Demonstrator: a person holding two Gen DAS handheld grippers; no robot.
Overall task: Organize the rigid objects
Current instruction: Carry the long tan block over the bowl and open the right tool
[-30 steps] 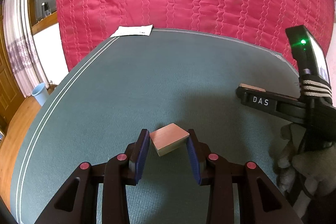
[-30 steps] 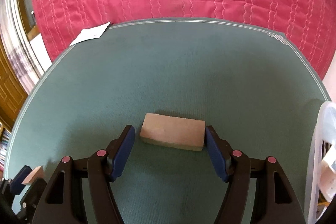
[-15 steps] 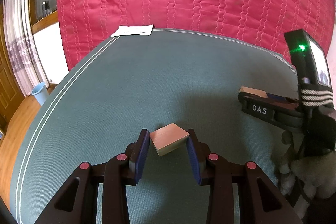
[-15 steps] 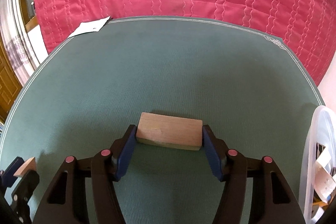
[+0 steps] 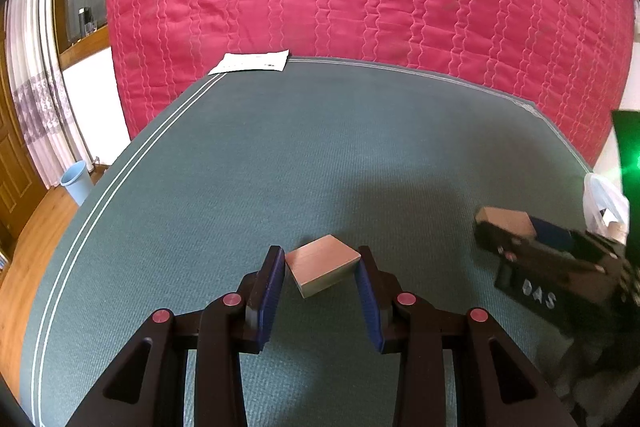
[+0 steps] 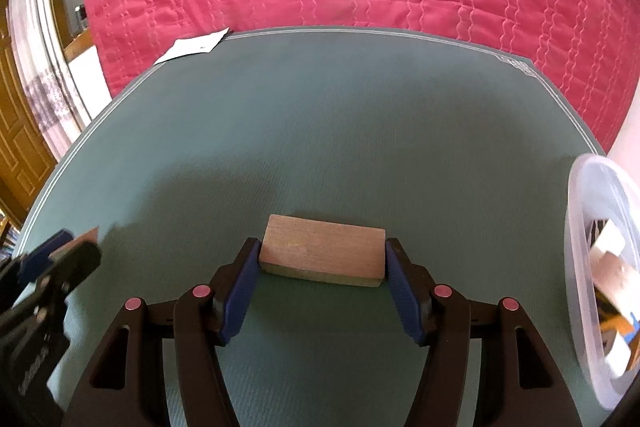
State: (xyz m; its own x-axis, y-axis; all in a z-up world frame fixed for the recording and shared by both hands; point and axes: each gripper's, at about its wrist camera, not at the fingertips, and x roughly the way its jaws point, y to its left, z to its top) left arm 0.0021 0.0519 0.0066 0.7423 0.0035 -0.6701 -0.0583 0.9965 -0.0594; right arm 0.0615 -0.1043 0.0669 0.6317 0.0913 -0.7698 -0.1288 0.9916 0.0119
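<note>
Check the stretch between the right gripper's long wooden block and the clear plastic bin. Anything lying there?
Nothing: in the right wrist view, only bare green mat separates the long wooden block from the clear plastic bin.

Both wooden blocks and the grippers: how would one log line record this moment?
left gripper: shut on small block | right gripper: shut on long block | green mat: underneath | clear tub: right edge

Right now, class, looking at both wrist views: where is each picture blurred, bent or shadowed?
Left wrist view: the right hand-held gripper at the right edge is motion-blurred, with green glare above it; the green mat edge curves from fisheye distortion. Right wrist view: the clear container and left hand-held gripper smear at the edges; a soft shadow falls behind the long wooden block.
</note>
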